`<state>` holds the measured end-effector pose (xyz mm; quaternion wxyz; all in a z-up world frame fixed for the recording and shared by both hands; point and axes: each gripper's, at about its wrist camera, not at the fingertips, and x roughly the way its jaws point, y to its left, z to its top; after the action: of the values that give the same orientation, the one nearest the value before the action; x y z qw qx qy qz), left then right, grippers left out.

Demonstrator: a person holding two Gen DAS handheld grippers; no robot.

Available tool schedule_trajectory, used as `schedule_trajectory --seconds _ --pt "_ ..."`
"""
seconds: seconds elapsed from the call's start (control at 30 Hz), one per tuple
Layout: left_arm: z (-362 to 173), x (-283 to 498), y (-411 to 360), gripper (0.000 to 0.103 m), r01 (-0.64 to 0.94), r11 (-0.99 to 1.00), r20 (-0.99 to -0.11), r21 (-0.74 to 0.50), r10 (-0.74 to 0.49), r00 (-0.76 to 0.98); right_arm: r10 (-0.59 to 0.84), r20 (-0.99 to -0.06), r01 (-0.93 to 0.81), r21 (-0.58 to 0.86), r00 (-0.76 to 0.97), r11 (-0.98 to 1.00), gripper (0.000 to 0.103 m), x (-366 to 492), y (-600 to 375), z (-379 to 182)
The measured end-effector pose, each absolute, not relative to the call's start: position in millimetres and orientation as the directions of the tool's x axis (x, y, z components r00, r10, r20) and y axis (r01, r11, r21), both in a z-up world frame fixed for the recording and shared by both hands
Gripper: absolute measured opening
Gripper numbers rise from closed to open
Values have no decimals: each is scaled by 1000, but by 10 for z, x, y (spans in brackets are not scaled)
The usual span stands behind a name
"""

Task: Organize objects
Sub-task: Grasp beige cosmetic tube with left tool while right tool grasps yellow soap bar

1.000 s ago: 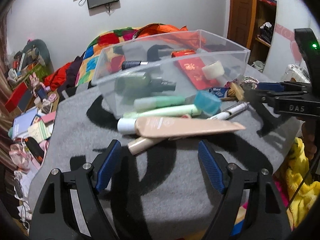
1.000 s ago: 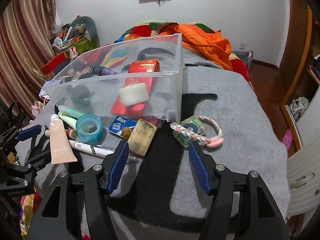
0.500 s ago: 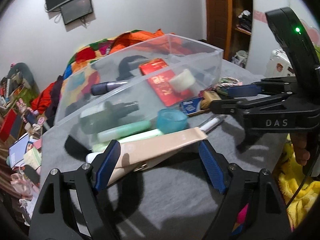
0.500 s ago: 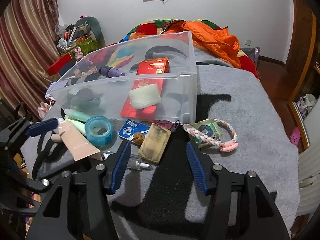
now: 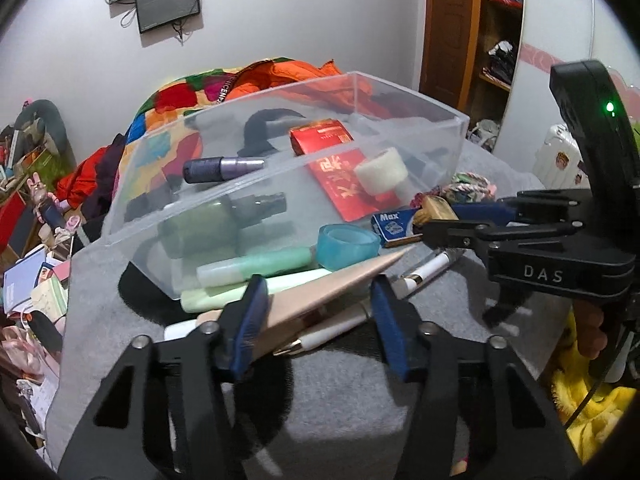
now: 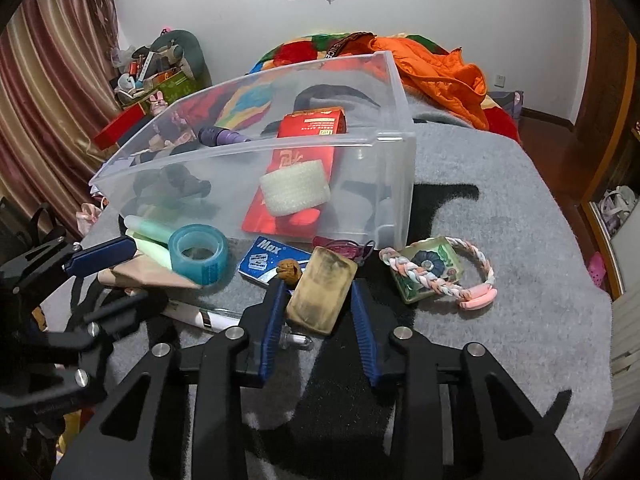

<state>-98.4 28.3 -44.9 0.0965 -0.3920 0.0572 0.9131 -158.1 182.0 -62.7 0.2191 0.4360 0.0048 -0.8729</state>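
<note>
A clear plastic bin stands on a grey blanket and holds a red envelope, a white roll and a purple tube. My left gripper is open with its fingers on either side of a beige cream tube, not closed on it. My right gripper is open with its fingers on either side of a tan soap-like block. A teal tape roll, green tubes and a white pen lie in front of the bin.
A blue Max box, a walnut, a green patterned tile with a braided rope ring lie right of the soap. Bedding and an orange jacket lie behind the bin. Clutter fills the floor at left.
Both grippers moved forward and down. The left fingers have narrowed around the beige tube; the right fingers have narrowed around the tan block.
</note>
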Motion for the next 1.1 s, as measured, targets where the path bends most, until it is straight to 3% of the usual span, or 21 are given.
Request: schedule_trajectory --seconds 0.33,0.57,1.1 --pt "-333 -856 307 26 -254 -966 -694 56 145 -705 -375 -758 390 173 -534 -904 27 -1552 1810 -616" --pt "-309 -763 163 26 -251 -967 -709 -30 198 -677 -383 -754 387 185 -533 -903 25 -1528 1859 -605" --pt "-511 -1098 388 31 -334 -936 -780 106 131 -612 -357 -758 376 159 -546 -913 22 -1385 2024 -607"
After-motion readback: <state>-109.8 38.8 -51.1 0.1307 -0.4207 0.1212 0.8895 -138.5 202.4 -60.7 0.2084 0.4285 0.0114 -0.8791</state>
